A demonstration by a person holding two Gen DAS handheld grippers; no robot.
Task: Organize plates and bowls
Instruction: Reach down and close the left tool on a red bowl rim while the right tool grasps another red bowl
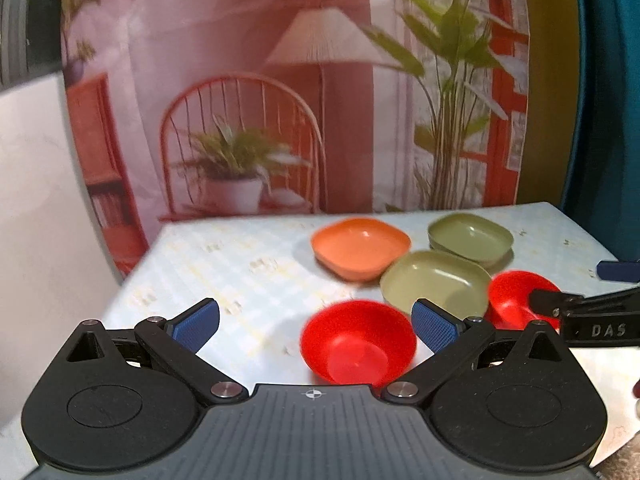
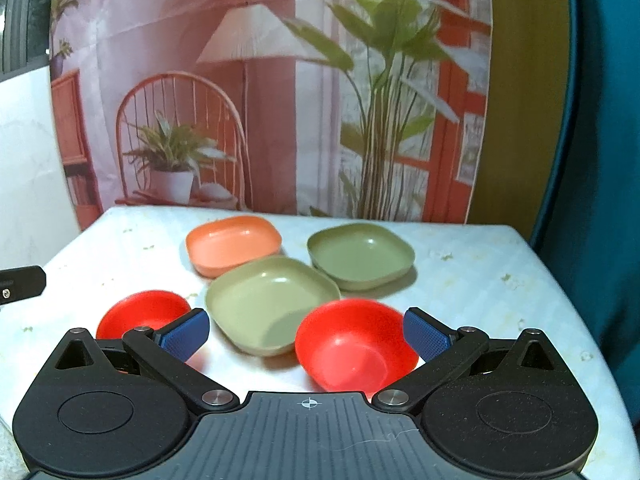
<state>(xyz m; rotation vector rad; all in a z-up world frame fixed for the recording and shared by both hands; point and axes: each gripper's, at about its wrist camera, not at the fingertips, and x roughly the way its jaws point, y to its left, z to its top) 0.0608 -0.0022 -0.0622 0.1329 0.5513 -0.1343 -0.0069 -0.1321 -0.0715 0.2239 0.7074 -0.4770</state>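
Five dishes loose on a pale table [image 2: 480, 264], apparently awaiting stacking: pale green plate [image 2: 272, 304] central, orange plate [image 2: 232, 244] and dark green plate [image 2: 360, 256] behind it, red bowls flanking, each framed by wide-open, empty tongs — left gripper [image 1: 316, 326] over left bowl [image 1: 356, 344], right gripper [image 2: 306, 330] over right bowl [image 2: 356, 346], both level, pointing forward.

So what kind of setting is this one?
Probably a staged recording setup, not a real kitchen: a printed backdrop of a lamp and plants behind a cloth-covered table holding plastic bowls, like the orange dish.
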